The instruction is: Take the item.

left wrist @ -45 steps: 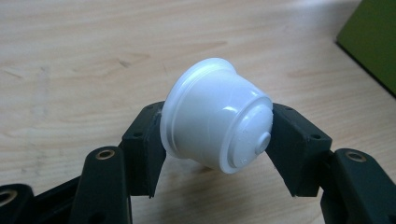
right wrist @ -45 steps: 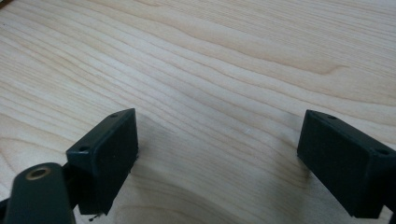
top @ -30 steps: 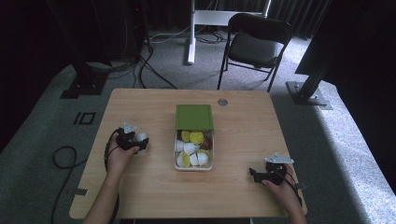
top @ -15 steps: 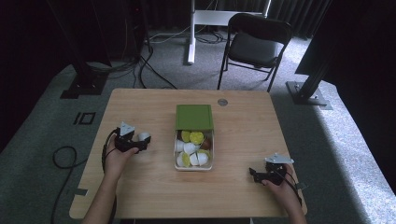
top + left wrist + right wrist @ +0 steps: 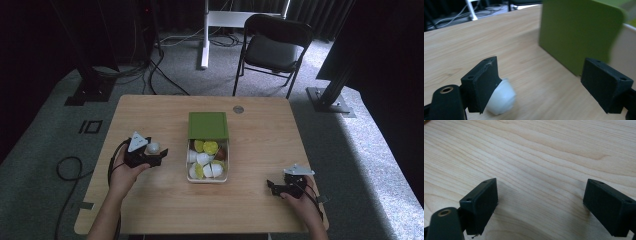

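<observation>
White capsule [image 5: 500,98]: a small pale cup-shaped piece lying on the table at the lower left of the left gripper view, touching the inner face of one jaw; in the high view it sits left of centre, just left of the box.
Left gripper [image 5: 546,87]: jaws spread wide, the capsule against one of them and bare wood across to the other; nothing is clamped.
Step in hand: judged a pick-up or a set-down of that capsule beside the box; which of the two cannot be told.
Doing it well: if gripping, centre the capsule between the jaws first, since pressing from one side would likely roll it; then close gently and low on its body.
Box [image 5: 223,170]: clear-walled tray at mid frame in the high view, holding white, yellow and a dark capsule.
Green lid [image 5: 579,32]: at the upper right of the left gripper view, near the far jaw, and the likeliest thing to bump.
Right gripper [image 5: 282,188]: at the lower right of the high view, jaws apart over bare table [image 5: 544,157], well clear of the box.
</observation>
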A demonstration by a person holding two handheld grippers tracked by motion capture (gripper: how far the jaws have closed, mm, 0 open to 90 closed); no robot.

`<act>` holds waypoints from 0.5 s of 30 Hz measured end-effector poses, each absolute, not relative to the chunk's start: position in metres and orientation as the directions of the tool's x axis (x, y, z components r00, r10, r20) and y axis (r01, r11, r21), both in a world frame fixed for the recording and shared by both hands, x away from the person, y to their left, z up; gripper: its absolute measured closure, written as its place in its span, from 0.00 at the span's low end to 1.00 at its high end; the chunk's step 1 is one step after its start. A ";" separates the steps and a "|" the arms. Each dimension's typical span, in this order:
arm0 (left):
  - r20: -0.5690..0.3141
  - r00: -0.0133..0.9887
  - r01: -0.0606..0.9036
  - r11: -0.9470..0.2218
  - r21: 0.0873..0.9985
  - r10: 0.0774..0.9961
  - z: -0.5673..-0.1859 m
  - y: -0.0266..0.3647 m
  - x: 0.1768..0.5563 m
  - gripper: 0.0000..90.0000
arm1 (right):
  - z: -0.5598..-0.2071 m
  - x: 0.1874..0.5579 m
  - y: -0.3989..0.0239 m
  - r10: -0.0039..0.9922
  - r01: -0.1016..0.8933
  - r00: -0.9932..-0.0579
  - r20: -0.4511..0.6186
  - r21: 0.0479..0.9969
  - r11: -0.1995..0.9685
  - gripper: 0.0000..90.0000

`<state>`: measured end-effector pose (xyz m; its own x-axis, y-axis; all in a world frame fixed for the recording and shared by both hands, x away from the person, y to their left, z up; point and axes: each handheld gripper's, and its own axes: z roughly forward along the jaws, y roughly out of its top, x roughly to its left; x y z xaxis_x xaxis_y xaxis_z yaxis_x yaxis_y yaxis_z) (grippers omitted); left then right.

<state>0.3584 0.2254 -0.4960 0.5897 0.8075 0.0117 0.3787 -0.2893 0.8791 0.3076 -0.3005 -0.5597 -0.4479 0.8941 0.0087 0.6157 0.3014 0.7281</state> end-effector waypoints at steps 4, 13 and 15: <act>0.017 0.643 0.348 -0.312 0.884 0.766 -0.499 0.220 0.348 0.18 | -0.560 0.308 -0.300 0.894 0.616 -0.448 0.009 0.728 0.301 0.13; 0.022 0.716 0.317 -0.354 0.880 0.698 -0.507 0.215 0.326 0.18 | -0.560 0.308 -0.300 0.894 0.616 -0.448 0.009 0.728 0.301 0.13; 0.021 0.739 0.308 -0.366 0.878 0.673 -0.512 0.216 0.319 0.18 | -0.560 0.308 -0.300 0.894 0.616 -0.448 0.009 0.728 0.301 0.13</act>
<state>0.3187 0.2159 -0.5120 0.7394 0.6729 0.0211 0.3082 -0.3662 0.8780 0.3076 -0.3005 -0.5597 -0.4478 0.8941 0.0086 0.6158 0.3014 0.7280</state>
